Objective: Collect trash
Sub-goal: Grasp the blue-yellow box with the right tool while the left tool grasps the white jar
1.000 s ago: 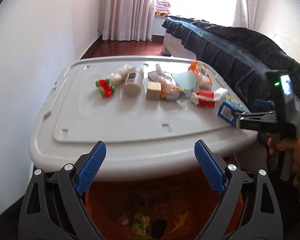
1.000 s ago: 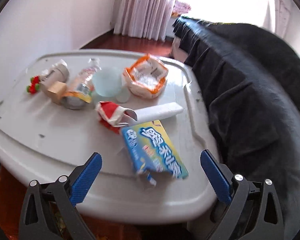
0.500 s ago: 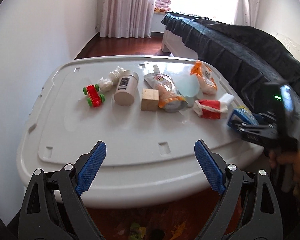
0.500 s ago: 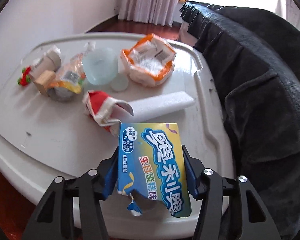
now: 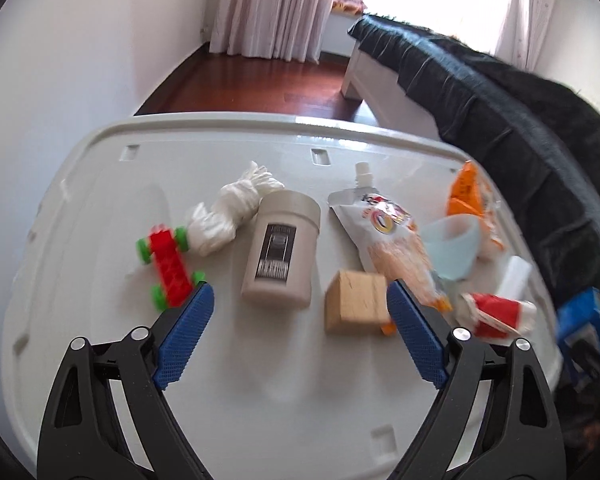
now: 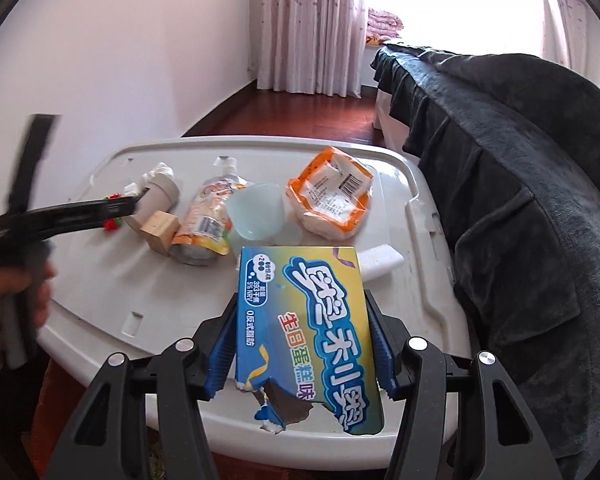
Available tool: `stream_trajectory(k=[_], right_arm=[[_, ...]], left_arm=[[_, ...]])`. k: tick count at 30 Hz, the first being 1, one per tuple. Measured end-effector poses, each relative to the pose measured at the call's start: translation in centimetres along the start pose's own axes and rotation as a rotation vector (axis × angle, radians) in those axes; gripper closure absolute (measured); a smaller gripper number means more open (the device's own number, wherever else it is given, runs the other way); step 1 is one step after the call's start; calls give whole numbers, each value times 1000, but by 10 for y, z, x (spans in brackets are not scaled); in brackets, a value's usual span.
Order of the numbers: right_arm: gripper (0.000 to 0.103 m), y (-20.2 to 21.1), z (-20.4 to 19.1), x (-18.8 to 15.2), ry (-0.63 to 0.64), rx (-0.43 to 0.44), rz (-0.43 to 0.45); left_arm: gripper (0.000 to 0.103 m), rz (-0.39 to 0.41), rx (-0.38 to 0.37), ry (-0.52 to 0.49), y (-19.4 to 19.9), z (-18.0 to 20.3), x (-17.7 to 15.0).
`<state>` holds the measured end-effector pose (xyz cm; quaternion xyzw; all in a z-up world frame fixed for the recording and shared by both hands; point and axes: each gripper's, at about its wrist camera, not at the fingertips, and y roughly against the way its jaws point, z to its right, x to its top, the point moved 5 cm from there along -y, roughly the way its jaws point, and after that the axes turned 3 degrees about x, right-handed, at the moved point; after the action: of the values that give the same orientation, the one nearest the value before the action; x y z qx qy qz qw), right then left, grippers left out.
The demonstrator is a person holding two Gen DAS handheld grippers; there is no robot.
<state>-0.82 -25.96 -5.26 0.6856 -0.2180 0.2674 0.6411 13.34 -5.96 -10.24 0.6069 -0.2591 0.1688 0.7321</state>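
The right claw (image 6: pixel 300 344) pinches a torn blue-and-yellow cardboard snack box (image 6: pixel 306 328), lifted above the white plastic surface (image 6: pixel 100 280), near a pale blue plastic cup (image 6: pixel 256 210). The left claw (image 5: pixel 300 334) hangs spread over a beige cylindrical jar (image 5: pixel 280 254) left of that cup.

Blue snack box (image 6: pixel 314 332), flat on the counter (image 6: pixel 112 280) a second ago, has been clamped between the right gripper (image 6: pixel 302 354) fingers and lifted clear, while the left gripper (image 5: pixel 298 334) has been advanced over the counter toward the beige jar (image 5: pixel 281 256).
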Motion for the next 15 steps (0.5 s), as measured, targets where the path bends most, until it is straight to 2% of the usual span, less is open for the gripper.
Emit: stream_trajectory(k=[4,9,11,13,15], right_arm=[[46,5,0,-1,9,7,7],[46,9,-3,-1,28,15,18],[46,12,-4,0,29,18,27],[46,16,-5,1,29,19,39],[46,17,-5,2,30,16,45]], left_arm=[[25,-30,46,-1,-27,-2,9],[26,-48,81,29,-47,-9,18],[34,-61,90,34,-54,-9,18],[52,-75,92,38,-58,-10,17],[53,-65,100,38,-55,-13,14]])
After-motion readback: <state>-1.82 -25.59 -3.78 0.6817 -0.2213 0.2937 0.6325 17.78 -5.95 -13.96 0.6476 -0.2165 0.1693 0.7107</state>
